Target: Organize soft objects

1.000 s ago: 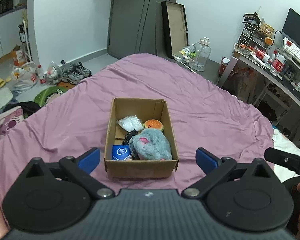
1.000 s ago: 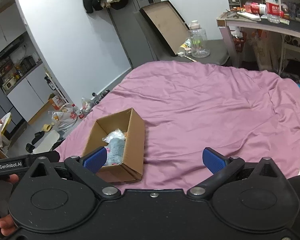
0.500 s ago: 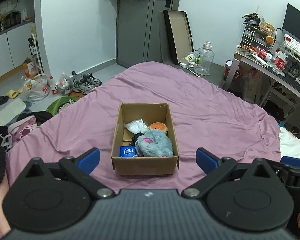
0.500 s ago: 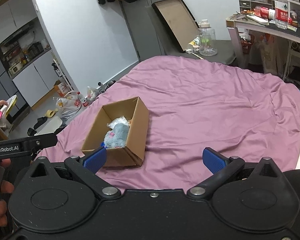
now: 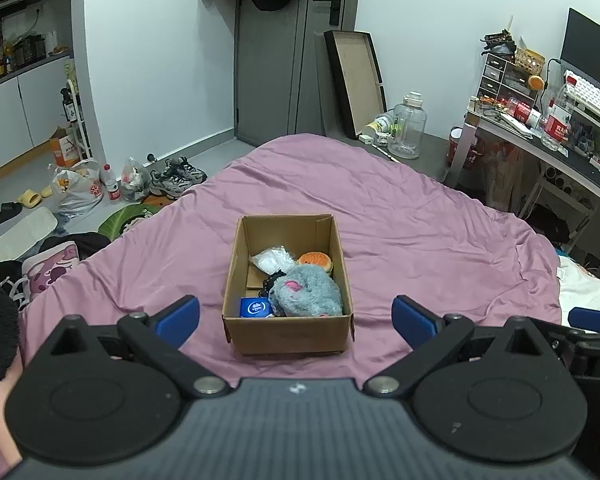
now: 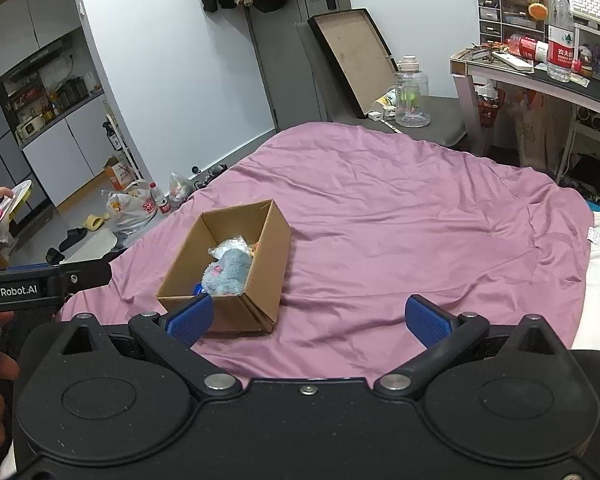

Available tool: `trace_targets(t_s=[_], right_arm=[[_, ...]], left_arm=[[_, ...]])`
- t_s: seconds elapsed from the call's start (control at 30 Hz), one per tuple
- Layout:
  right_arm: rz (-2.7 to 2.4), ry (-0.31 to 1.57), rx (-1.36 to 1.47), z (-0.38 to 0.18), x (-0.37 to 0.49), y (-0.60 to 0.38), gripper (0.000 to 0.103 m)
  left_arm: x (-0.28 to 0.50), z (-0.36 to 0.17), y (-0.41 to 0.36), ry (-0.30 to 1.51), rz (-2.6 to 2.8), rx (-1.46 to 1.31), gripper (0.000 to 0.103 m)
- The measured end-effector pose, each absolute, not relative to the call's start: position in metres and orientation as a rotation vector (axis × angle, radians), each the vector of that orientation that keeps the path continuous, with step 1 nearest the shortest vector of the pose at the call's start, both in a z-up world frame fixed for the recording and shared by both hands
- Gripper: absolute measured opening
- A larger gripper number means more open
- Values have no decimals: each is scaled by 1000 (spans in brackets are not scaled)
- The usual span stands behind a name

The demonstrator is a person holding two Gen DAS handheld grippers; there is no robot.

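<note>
An open cardboard box sits on the purple bedspread. Inside lie a grey plush toy, an orange burger-shaped toy, a clear plastic bag, a small blue pack and something black. My left gripper hangs open just short of the box's near wall, nothing between its blue pads. My right gripper is open and empty too, to the right of the box; its left pad overlaps the box's near corner in view.
The bed drops off at left onto a floor with bags, shoes and clothes. A cluttered desk stands at right, a large water jug and a leaning frame beyond the bed's far end. A hand holds the left gripper's handle.
Both grippers have pulled back and tilted up, so the box looks smaller and farther and more of the door and wall shows. Both stay open and empty.
</note>
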State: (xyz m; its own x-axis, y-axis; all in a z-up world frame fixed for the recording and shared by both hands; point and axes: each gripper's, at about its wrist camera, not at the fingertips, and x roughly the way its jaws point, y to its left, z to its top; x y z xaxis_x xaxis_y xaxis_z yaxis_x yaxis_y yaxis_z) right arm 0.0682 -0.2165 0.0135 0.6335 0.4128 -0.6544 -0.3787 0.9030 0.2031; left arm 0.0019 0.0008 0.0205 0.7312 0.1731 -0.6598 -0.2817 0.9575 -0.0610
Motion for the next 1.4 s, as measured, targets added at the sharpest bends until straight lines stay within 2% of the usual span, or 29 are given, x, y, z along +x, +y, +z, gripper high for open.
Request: trace_targets(t_s=[1.4], right_arm=[[443,770,45,10,71,-224,103]], left_arm=[[-2,15,3,729,269,-154,101]])
